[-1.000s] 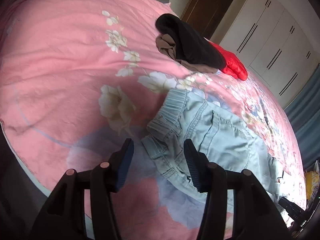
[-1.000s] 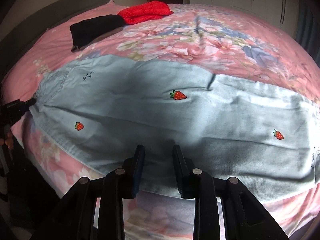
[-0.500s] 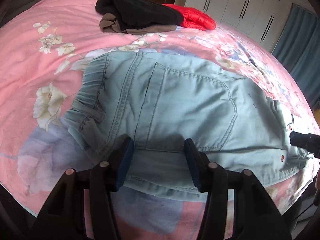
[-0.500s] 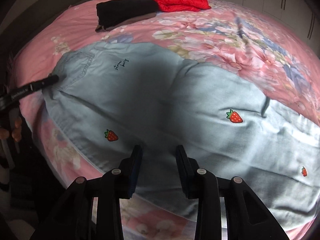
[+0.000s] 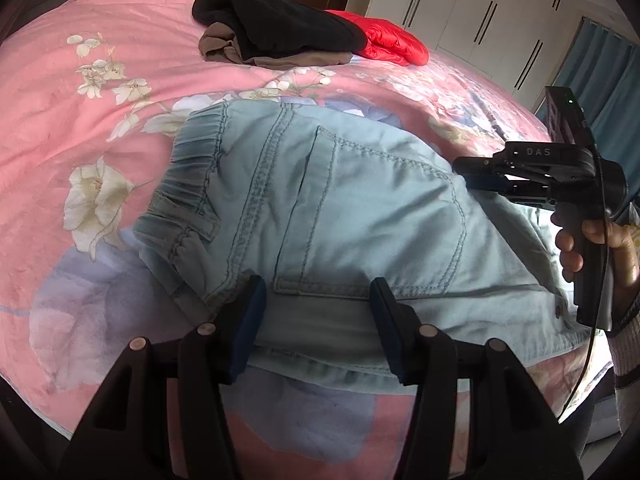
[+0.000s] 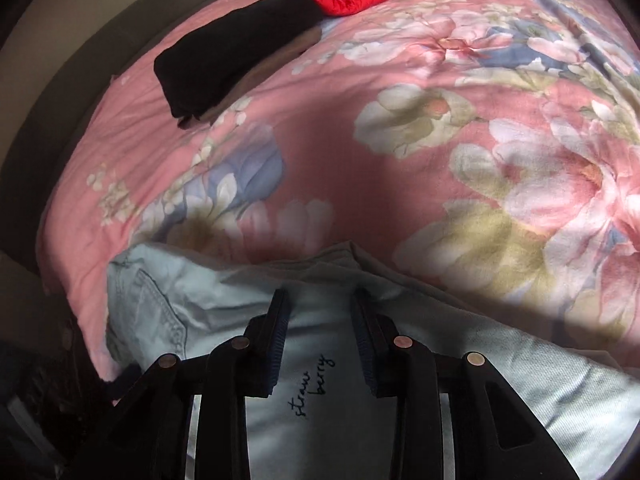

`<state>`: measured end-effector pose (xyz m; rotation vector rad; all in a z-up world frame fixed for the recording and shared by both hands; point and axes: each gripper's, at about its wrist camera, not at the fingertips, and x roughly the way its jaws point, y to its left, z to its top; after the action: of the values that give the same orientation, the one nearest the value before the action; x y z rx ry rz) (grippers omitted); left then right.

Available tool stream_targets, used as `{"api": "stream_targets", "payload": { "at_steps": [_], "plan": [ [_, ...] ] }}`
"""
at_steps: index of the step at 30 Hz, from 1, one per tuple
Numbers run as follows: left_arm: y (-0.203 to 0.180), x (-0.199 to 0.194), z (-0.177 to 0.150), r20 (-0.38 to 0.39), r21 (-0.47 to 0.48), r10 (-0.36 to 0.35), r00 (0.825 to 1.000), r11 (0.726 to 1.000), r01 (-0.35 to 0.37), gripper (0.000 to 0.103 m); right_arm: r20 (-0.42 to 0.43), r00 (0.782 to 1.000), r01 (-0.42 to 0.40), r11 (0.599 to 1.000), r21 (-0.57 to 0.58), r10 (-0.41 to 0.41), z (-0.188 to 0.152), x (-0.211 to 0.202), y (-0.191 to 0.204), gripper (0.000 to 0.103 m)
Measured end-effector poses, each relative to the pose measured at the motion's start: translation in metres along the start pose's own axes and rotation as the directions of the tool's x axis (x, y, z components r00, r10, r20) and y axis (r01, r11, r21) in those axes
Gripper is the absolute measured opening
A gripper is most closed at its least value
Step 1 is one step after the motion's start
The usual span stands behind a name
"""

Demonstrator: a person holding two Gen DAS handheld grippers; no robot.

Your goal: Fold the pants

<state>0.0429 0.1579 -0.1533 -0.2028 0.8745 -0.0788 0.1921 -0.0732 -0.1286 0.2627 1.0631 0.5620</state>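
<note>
Light blue denim pants [image 5: 344, 216] lie flat on the pink floral bedspread [image 5: 80, 128], waistband at the left, back pocket up. My left gripper [image 5: 318, 292] is open, its fingers just above the pants' near edge below the pocket. My right gripper [image 5: 464, 172] shows in the left wrist view at the right, held by a hand, low over the pants. In the right wrist view my right gripper [image 6: 318, 300] is open over the pants [image 6: 316, 360] near the "strawberry" lettering, holding nothing.
A folded black garment [image 5: 276, 28] on a brown one and a red padded garment [image 5: 388, 40] lie at the far side of the bed. White wardrobes [image 5: 480, 20] and a blue curtain [image 5: 608, 80] stand beyond. The bed's near edge is below my left gripper.
My right gripper has swung left along the pants toward the seat, now close over the lettering. My left gripper has moved closer to the pocket area.
</note>
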Motion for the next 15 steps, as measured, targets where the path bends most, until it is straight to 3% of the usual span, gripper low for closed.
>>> {"api": "stream_targets", "payload": {
  "at_steps": [4,9,12,15],
  "plan": [
    [-0.001,0.001,0.001,-0.002,0.001,0.006,1.000,1.000,-0.006,0.055,0.040,0.999,-0.010,0.999,0.042,0.008,-0.002,-0.025,-0.007,0.033],
    [-0.005,0.002,0.002,-0.011,0.013,0.028,1.000,1.000,-0.028,0.055,0.149,0.988,-0.035,0.999,0.005,0.034,-0.053,-0.095,-0.028,0.034],
    [-0.006,0.003,0.003,-0.017,0.018,0.039,0.999,0.999,-0.039,0.056,0.208,0.978,0.007,0.999,0.051,-0.018,-0.098,-0.143,-0.065,0.034],
    [-0.008,0.003,0.003,-0.016,0.015,0.053,0.998,0.998,-0.053,0.056,0.243,0.964,0.071,0.983,0.169,-0.111,-0.140,-0.190,-0.123,0.035]
  ]
}}
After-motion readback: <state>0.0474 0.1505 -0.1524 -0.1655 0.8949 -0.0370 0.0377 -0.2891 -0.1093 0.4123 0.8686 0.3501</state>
